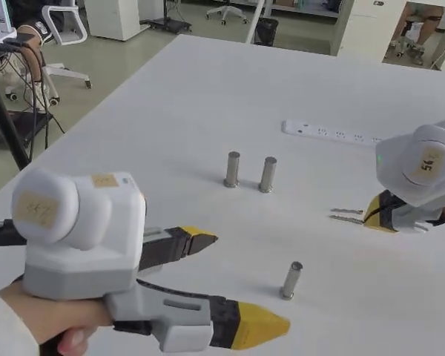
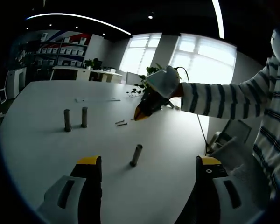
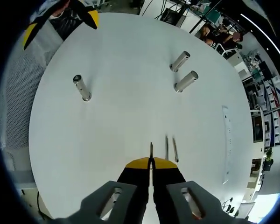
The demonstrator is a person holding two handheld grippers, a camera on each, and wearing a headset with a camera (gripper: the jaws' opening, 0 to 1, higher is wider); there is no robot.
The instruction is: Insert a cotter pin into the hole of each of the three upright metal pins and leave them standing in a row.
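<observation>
Three upright metal pins stand on the white table: two side by side and one apart, nearer me. My left gripper is open, its yellow tips spread, and the lone pin stands ahead between its jaws. At the right my right gripper is shut on a thin cotter pin that sticks out from its tips. Two more cotter pins lie on the table just beside those tips, also visible as cotter pins in the head view.
A white power strip lies on the table behind the pins. The table's left edge runs diagonally, with chairs and cables on the floor beyond. A striped sleeve reaches in behind the right gripper.
</observation>
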